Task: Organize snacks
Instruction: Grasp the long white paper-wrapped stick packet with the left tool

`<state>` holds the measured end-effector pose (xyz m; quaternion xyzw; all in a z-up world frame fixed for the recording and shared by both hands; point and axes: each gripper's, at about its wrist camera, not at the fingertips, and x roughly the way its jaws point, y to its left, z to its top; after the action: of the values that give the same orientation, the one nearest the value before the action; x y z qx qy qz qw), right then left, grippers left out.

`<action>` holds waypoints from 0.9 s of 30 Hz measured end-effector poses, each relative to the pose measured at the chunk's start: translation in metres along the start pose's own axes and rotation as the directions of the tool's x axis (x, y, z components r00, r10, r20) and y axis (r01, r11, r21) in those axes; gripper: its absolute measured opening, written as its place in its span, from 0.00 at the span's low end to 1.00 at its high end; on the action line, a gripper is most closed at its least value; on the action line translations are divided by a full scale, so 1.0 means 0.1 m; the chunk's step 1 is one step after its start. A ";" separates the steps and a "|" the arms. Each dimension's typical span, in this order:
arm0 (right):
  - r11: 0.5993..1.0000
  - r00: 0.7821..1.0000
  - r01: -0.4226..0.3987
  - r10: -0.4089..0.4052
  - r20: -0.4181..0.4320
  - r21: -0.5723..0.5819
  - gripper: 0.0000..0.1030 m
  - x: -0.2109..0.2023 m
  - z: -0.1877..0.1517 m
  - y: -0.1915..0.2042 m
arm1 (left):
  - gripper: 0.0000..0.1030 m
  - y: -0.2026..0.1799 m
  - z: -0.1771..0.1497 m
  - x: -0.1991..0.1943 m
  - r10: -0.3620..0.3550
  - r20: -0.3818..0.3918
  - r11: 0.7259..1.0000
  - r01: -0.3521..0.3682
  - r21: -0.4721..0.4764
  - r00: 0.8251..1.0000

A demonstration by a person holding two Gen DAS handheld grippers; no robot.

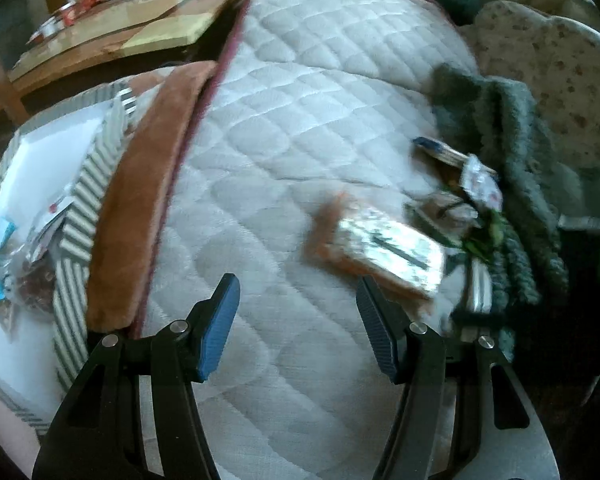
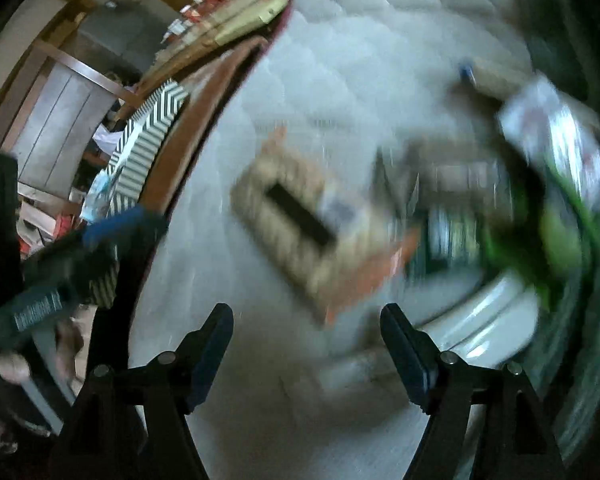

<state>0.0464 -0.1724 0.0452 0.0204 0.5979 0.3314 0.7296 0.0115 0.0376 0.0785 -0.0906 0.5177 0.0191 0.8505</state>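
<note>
A pile of snack packs lies on a white quilted bed cover (image 1: pixel 300 152). A flat orange-edged pack with a silvery face (image 1: pixel 384 248) lies nearest, just ahead and right of my open, empty left gripper (image 1: pixel 298 294). More packets (image 1: pixel 460 196) lie behind it by a dark green knit blanket (image 1: pixel 508 168). A striped box (image 1: pixel 80 200) with white lining at the left holds several packets (image 1: pixel 12 256). In the blurred right wrist view, my right gripper (image 2: pixel 308 320) is open and empty just below the same flat pack (image 2: pixel 296 224). Green packets (image 2: pixel 540 216) lie to its right. The left gripper (image 2: pixel 112 228) shows at the left.
A brown plush band (image 1: pixel 140 208) runs between the striped box and the quilt. A wooden table (image 1: pixel 112 32) with items stands beyond the bed. A speckled cushion (image 1: pixel 552 68) sits at the far right. A white rounded object (image 2: pixel 488 320) lies under the green packets.
</note>
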 end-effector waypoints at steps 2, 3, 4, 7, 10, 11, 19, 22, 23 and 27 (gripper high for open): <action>1.000 1.000 0.001 0.000 -0.019 0.021 0.73 -0.03 -0.18 0.01 | 0.59 -0.10 -0.01 -0.02 -0.043 -0.006 0.999 0.043 0.031 0.999; 0.999 1.000 0.022 -0.021 -0.013 0.026 0.73 -0.08 -0.25 0.01 | 0.59 -0.15 -0.02 -0.02 -0.067 -0.011 0.997 0.067 0.044 0.998; 0.999 0.999 0.044 -0.044 0.000 0.031 0.73 -0.16 -0.30 0.00 | 0.59 -0.21 -0.04 -0.02 -0.095 -0.020 0.994 0.096 0.056 0.995; 0.995 0.992 0.077 -0.083 0.095 0.063 0.73 -0.54 -0.36 -0.05 | 0.59 -0.44 -0.10 0.01 -0.187 -0.071 0.978 0.192 0.084 0.980; 0.983 0.962 0.148 -0.169 0.214 0.110 0.73 -0.99 -0.33 -0.11 | 0.59 -0.66 -0.13 0.06 -0.217 -0.105 0.969 0.227 0.097 0.971; 0.976 0.945 0.172 -0.202 0.255 0.135 0.73 -1.14 -0.34 -0.14 | 0.59 -0.77 -0.15 0.09 -0.225 -0.118 0.966 0.237 0.100 0.967; 0.954 0.911 0.178 -0.252 0.325 0.240 0.73 -1.48 -0.44 -0.39 | 0.59 -1.46 -0.27 0.44 -0.243 -0.214 0.956 0.271 0.112 0.946; 0.952 0.911 0.176 -0.255 0.325 0.251 0.73 -1.50 -0.45 -0.46 | 0.59 -1.63 -0.31 0.59 -0.230 -0.255 0.957 0.266 0.116 0.939; 0.952 0.911 0.172 -0.252 0.326 0.254 0.73 -1.52 -0.46 -0.48 | 0.59 -1.69 -0.33 0.65 -0.224 -0.267 0.957 0.263 0.119 0.937; 0.956 0.912 0.158 -0.237 0.334 0.247 0.73 -1.52 -0.45 -0.49 | 0.59 -1.79 -0.35 0.80 -0.166 -0.294 0.967 0.213 0.137 0.941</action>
<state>0.0187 -0.3043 0.1417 0.0986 0.4855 0.1796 0.8499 0.0405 -0.1491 0.0157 -0.0705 0.6215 -0.1194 0.7710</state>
